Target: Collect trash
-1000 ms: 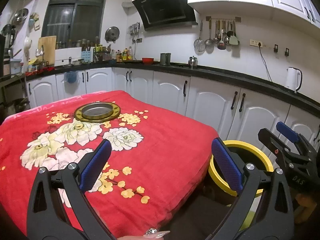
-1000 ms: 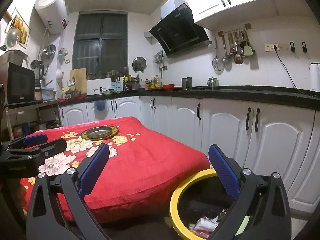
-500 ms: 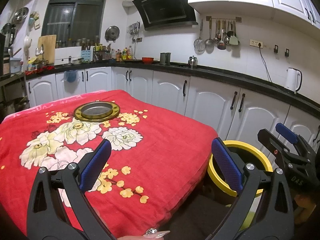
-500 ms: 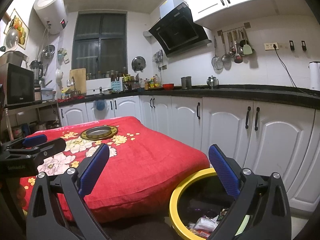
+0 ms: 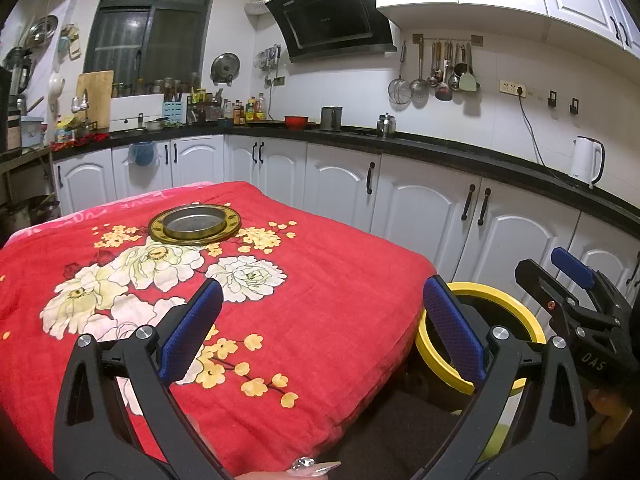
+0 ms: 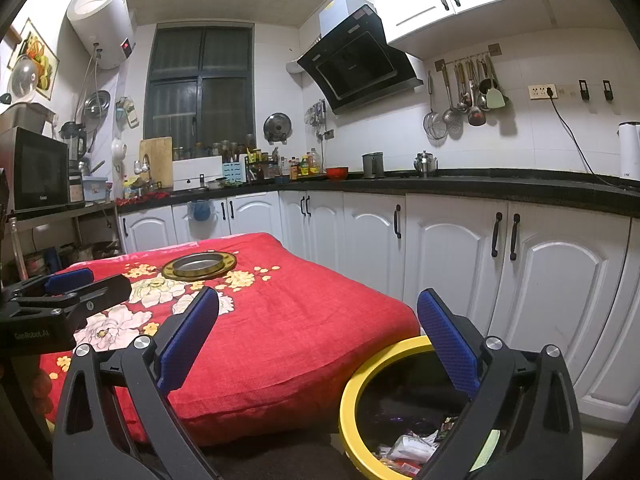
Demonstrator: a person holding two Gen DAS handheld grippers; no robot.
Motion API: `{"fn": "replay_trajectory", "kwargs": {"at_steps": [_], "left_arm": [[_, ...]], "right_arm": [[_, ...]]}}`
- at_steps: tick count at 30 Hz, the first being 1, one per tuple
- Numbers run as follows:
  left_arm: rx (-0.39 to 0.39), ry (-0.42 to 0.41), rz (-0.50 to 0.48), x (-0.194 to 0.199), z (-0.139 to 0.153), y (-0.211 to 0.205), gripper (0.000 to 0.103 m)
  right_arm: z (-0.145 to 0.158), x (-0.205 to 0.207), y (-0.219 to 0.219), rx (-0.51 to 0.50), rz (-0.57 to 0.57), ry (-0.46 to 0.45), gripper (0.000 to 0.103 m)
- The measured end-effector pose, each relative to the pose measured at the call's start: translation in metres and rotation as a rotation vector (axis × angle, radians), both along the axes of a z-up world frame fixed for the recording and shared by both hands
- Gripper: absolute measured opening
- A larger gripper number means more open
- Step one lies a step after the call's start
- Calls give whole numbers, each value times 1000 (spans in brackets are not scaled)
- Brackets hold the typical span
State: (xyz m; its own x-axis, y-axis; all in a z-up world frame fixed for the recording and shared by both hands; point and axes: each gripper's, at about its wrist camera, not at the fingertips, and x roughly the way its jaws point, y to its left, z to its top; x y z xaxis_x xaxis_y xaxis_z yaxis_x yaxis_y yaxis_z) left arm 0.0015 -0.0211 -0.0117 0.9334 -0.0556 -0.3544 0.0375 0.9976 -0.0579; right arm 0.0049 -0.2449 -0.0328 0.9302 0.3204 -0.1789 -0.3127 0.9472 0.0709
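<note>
Both tongs empty, jaws spread wide: my left gripper point(image 5: 320, 332) over the red cloth point(image 5: 320, 280), my right gripper point(image 6: 316, 336) by the yellow bin point(image 6: 356, 384), wrappers point(image 6: 408, 448) already inside. No trash visible on the cloth; only a metal dish point(image 5: 195, 224)

Right claw point(image 5: 560, 280) has edged slightly left and up; nothing else moved

tablecloth point(image 5: 328, 304): fuzzy cloth; bin rim point(image 6: 360, 384): glossy, probably plastic; dish point(image 5: 195, 223): metal
</note>
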Motion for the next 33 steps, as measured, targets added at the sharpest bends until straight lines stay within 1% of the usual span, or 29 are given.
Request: {"fn": "replay_trajectory", "kwargs": {"at_steps": [15, 24, 29, 33], "left_arm": [[-1, -3, 3, 0, 2, 1, 92], [2, 10, -1, 1, 2, 1, 92], [-11, 43, -11, 5, -3, 1, 92], [-42, 50, 1, 7, 0, 10, 92]], "right_arm": [[0, 0, 0, 1, -2, -1, 97], [1, 0, 0, 1, -1, 0, 97], [2, 2, 0, 0, 0, 8, 97], [6, 6, 6, 6, 19, 25, 97]]}}
